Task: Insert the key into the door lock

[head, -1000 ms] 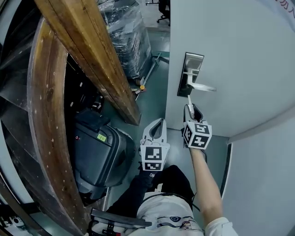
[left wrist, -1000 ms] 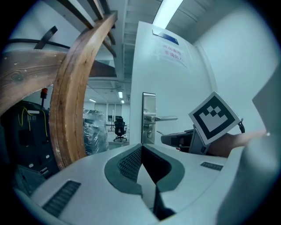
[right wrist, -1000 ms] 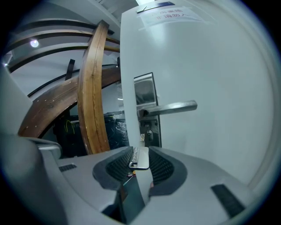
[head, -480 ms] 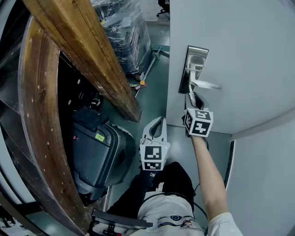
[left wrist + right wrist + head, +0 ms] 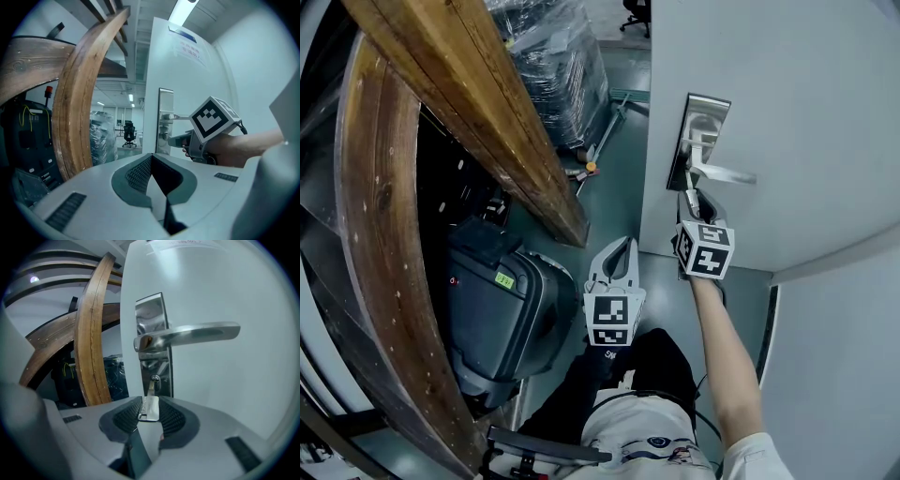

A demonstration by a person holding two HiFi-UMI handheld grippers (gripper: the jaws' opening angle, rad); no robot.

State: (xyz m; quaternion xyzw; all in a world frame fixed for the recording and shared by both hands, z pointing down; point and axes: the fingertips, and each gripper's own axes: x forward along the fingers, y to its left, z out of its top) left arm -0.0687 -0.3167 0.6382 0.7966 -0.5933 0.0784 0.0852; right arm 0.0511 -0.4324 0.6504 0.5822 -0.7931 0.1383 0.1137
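Note:
A white door [image 5: 787,112] carries a steel lock plate [image 5: 151,338] with a lever handle [image 5: 197,333] and a keyhole [image 5: 154,379] below it. My right gripper [image 5: 149,409] is shut on a silver key [image 5: 149,404]; the key's tip reaches the keyhole, and whether it sits inside I cannot tell. In the head view the right gripper [image 5: 692,208] is just under the lever handle [image 5: 727,173]. My left gripper [image 5: 620,255] hangs lower and left, away from the door, shut with nothing in it [image 5: 154,176].
A big curved wooden structure [image 5: 384,234] and a slanted wooden beam [image 5: 497,122] fill the left. A dark wheeled case [image 5: 502,314] sits on the floor beside them. A plastic-wrapped pallet [image 5: 558,66] stands beyond the door edge.
My right gripper has moved up toward the lock with the key, now just under the lever handle. The left gripper has hardly moved.

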